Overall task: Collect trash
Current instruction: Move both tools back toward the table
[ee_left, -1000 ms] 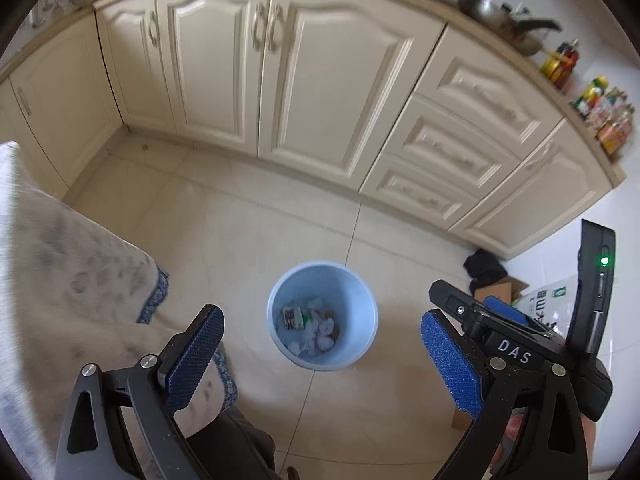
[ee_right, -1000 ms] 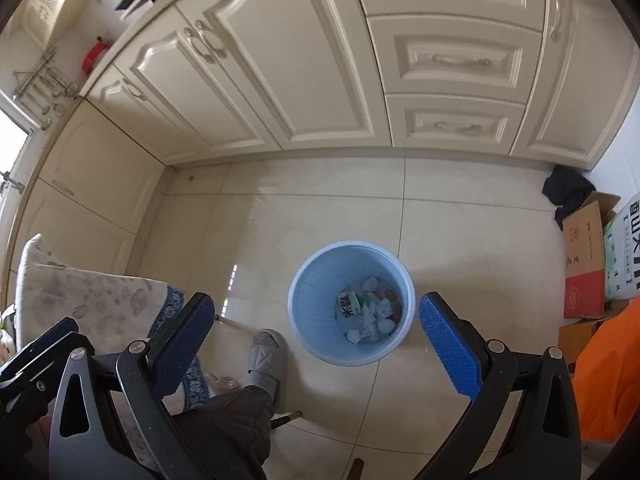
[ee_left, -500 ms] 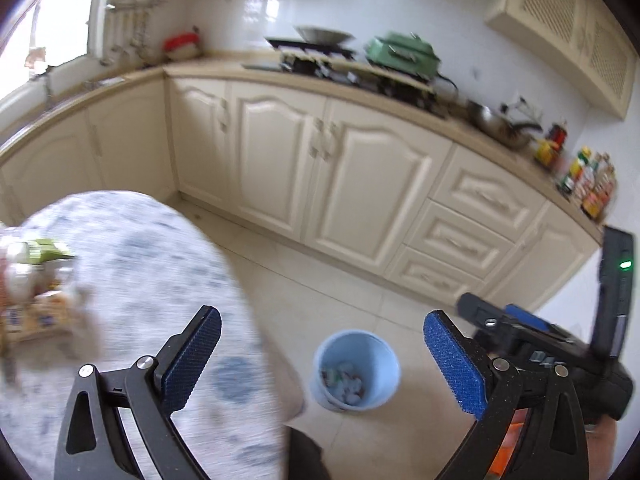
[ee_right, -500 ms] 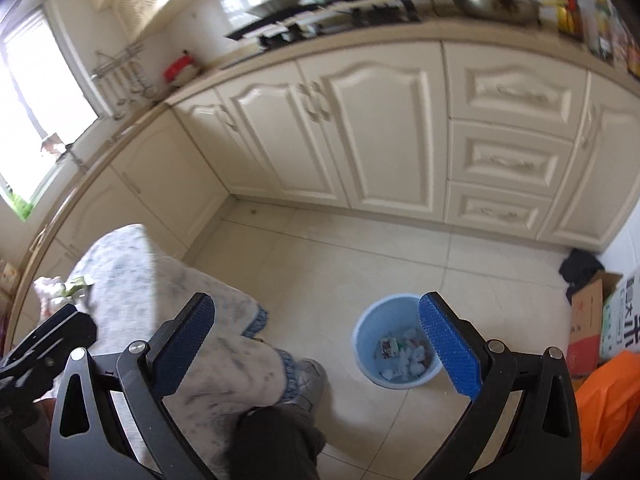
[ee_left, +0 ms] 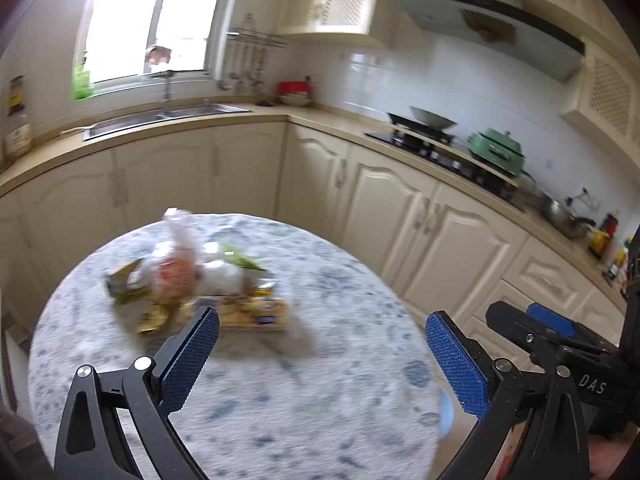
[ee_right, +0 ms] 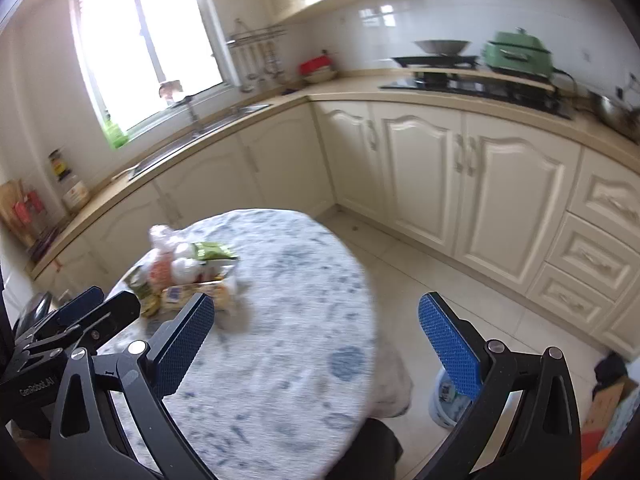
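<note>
A pile of trash (ee_left: 192,280), with wrappers, crumpled white paper and a flat snack pack, lies on the round table (ee_left: 280,400) with a blue-patterned cloth; it also shows in the right wrist view (ee_right: 188,272). My left gripper (ee_left: 320,360) is open and empty, held above the table short of the pile. My right gripper (ee_right: 316,344) is open and empty over the table's right edge. The blue trash bin (ee_right: 442,404) stands on the floor right of the table, partly hidden by my right finger; only its rim (ee_left: 446,412) shows in the left wrist view.
Cream kitchen cabinets (ee_right: 480,184) run around the room, with a sink (ee_left: 168,116) under the window and a stove (ee_left: 424,136) with a green pot (ee_left: 496,152). A cardboard box (ee_right: 608,400) and dark cloth sit on the floor at the right.
Both grippers swung up from over the bin on the floor to face the table and its trash pile. Both stayed open and empty.
</note>
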`<state>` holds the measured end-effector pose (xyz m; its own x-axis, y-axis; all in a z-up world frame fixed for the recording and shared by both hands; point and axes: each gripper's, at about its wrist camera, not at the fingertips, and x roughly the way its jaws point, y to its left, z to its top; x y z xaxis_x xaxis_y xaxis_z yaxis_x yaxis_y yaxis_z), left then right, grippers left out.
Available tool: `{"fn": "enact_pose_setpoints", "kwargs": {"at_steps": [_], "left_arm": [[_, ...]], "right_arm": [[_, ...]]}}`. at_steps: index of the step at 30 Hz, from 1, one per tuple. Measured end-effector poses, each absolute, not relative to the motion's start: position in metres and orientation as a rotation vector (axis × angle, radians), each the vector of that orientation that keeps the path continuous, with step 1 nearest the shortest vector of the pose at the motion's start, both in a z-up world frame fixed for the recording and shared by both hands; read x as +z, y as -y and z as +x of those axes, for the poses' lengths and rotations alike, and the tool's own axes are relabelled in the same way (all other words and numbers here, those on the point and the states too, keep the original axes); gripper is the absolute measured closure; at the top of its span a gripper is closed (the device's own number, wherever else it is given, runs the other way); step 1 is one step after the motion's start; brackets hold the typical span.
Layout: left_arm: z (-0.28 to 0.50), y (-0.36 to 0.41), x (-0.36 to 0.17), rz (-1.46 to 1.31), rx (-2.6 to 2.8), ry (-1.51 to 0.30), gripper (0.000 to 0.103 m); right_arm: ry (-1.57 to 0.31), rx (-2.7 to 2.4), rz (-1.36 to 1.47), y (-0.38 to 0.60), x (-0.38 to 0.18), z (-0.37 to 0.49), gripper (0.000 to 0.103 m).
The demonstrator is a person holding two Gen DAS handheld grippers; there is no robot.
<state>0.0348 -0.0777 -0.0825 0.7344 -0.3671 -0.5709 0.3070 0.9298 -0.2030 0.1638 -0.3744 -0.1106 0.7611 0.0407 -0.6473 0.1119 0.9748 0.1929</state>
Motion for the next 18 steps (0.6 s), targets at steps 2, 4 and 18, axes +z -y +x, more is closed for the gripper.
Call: {"fn": "enact_pose_setpoints", "kwargs": {"at_steps": [2,4,18], "left_arm": [[0.02,0.052,-0.081,-0.111,-0.33,-0.64,0.001],[0.003,0.027,-0.078,-0.126,-0.294,-0.635,0.001],[-0.015,-0.059,-0.087,-0.191,-0.127,-0.689,0.001]], "right_arm": [[-0.705,-0.003,0.196,0.353,-0.109,0.17,0.0],[-0.707,0.035,0.174,0.331,-0.108,0.175,0.0],[-0.78,0.215,-0.044,0.229,-0.135,0.22,0.0]]}}
